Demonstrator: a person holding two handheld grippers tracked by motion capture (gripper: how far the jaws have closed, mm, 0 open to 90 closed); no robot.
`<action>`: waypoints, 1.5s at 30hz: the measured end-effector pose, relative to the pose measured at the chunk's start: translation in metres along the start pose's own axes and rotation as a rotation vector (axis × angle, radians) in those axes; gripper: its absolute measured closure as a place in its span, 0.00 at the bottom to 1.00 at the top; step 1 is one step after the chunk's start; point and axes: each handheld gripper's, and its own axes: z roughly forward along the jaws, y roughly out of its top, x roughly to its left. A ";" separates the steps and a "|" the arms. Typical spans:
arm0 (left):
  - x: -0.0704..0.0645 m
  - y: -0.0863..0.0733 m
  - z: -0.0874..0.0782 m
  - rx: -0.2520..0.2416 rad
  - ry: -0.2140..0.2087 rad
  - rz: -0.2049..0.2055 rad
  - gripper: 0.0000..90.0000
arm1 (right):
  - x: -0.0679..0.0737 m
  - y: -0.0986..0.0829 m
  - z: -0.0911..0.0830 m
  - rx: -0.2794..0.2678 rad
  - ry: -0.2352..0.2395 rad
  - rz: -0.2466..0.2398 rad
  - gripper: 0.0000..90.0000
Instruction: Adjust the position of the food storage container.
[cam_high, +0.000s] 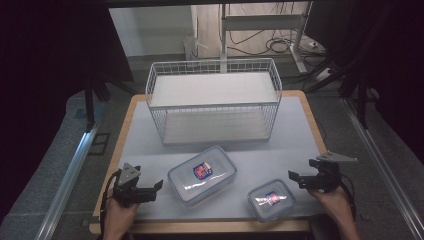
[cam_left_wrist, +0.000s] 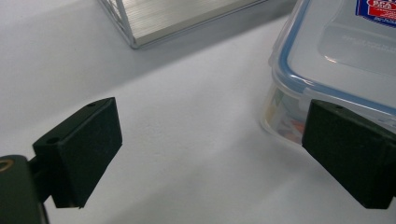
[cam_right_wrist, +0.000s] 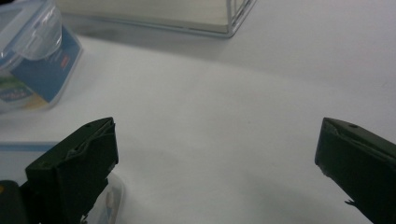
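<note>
One wire basket stands at the far centre of the table. Two lidded clear boxes lie near it: a large box at near centre and a small box to its right, apart from each other. Two hand-held grippers rest at the near edge. The left gripper, jaws spread wide and empty, sits just left of the large box. The right gripper, jaws likewise spread and empty, sits just right of the small box.
</note>
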 end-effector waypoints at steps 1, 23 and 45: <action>-0.001 0.000 0.001 -0.002 0.001 0.000 0.05 | 0.001 0.000 0.001 0.006 0.000 -0.009 0.00; 0.001 -0.001 -0.004 -0.040 0.037 0.001 0.06 | 0.025 0.010 -0.014 0.029 0.043 -0.056 0.63; -0.002 0.002 -0.009 -0.078 0.038 -0.030 0.05 | 0.079 -0.016 -0.037 0.098 0.327 -0.151 1.00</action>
